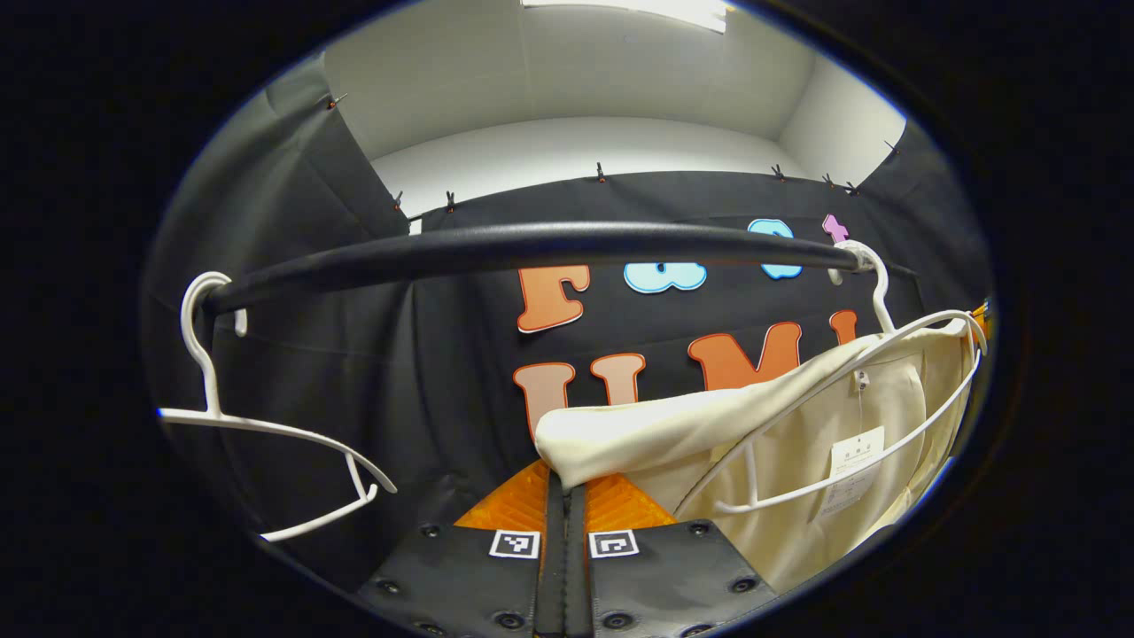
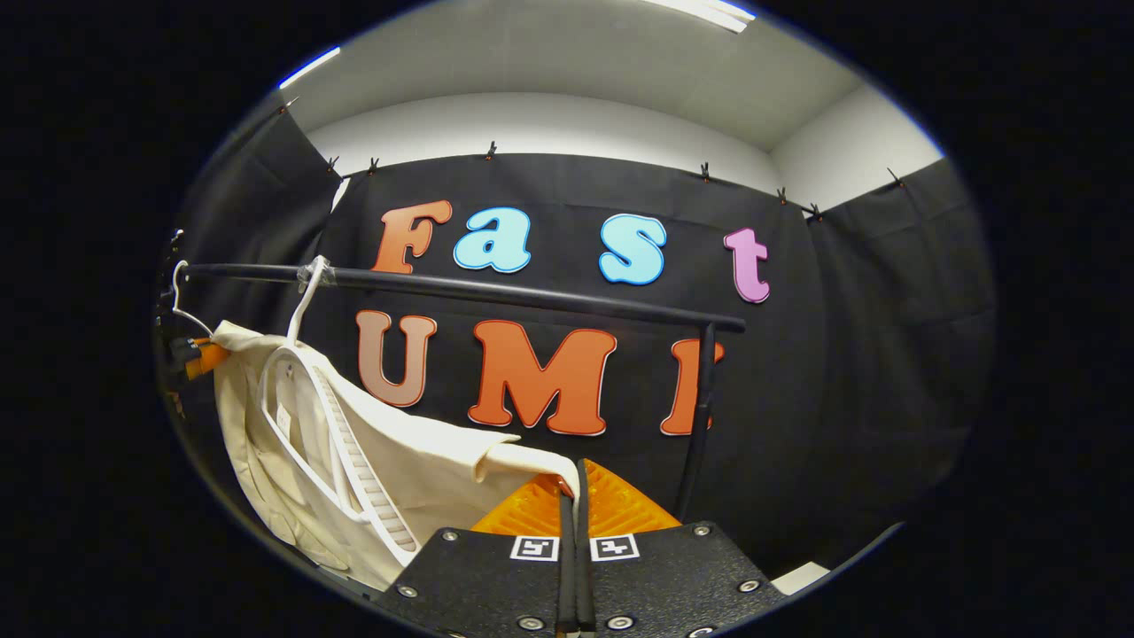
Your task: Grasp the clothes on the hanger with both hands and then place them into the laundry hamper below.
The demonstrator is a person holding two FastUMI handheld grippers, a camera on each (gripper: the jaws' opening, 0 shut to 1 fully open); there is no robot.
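Observation:
A cream garment (image 1: 797,425) hangs on a white hanger (image 1: 886,350) at the right end of the black rail (image 1: 532,244) in the left gripper view. One fold of it is pulled toward me and pinched in my left gripper (image 1: 567,487), which is shut on the cloth. In the right gripper view the same garment (image 2: 416,461) drapes from its hanger (image 2: 301,372) at the left. My right gripper (image 2: 574,487) is shut on a stretched corner of it. A paper tag (image 1: 855,456) hangs inside the garment.
An empty white hanger (image 1: 266,430) hangs at the rail's left end. The rail (image 2: 496,291) runs across to a black upright post (image 2: 700,425) on the right. The booth's black cloth wall stands close behind.

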